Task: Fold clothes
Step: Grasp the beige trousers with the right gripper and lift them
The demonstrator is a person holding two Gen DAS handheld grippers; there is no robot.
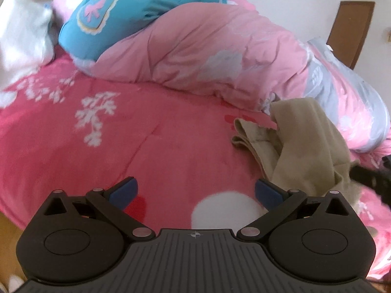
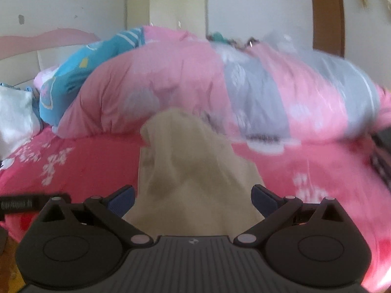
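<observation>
A beige garment (image 1: 300,146) lies crumpled on the pink bedspread (image 1: 146,141), to the right in the left wrist view. My left gripper (image 1: 195,191) hovers open over bare bedspread, left of the cloth, with nothing between its blue pads (image 1: 123,191). In the right wrist view the same beige garment (image 2: 190,171) stretches from the quilt toward the camera and passes between the fingers of my right gripper (image 2: 193,200), which stands open; the blue pads (image 2: 265,201) are wide apart and not pressing the cloth. This view is blurred by motion.
A bunched pink and grey quilt (image 1: 210,56) and a blue pillow (image 1: 117,12) fill the far side of the bed. A white pillow (image 1: 22,36) sits far left. A cream wardrobe (image 2: 168,7) and a brown door (image 2: 327,14) stand behind. A dark object (image 2: 383,156) lies at the right edge.
</observation>
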